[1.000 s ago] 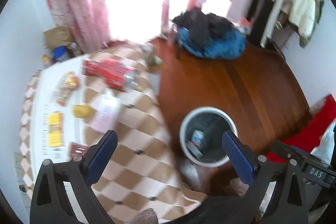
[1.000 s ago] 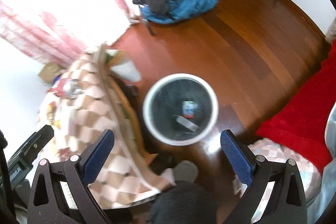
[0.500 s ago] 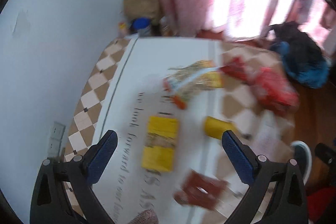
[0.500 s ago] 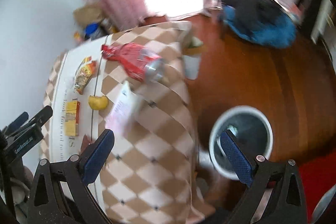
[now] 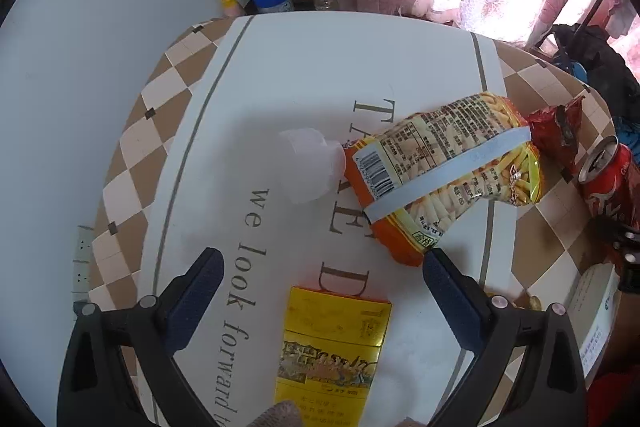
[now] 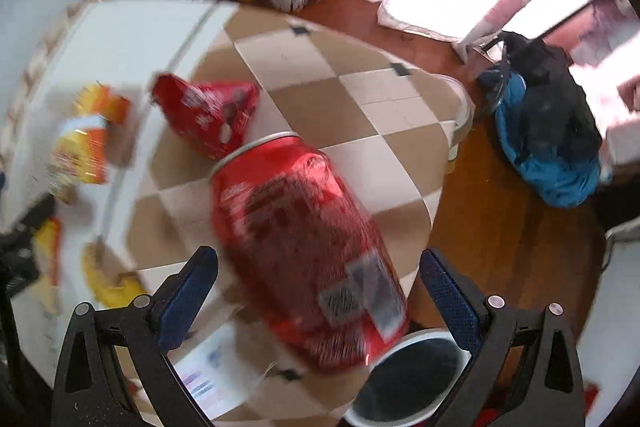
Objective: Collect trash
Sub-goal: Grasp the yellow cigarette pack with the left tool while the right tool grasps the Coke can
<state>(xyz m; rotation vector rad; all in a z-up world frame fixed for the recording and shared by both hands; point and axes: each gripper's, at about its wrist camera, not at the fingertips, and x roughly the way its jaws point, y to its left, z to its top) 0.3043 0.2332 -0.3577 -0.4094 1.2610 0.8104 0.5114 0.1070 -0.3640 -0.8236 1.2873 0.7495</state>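
Both tongs swung from bin to table, spread wide — red can (image 6: 304, 251) lies between the right tongs (image 6: 318, 289).

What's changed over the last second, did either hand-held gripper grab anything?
Nothing grabbed. Both swung from over the bin to the table. The left hand-held gripper now hangs open above the yellow box, beside the snack bag. The right hand-held gripper is open, straddling the lying red can, not closed on it. The trash on the table hasn't shifted; the bin stays on the floor.
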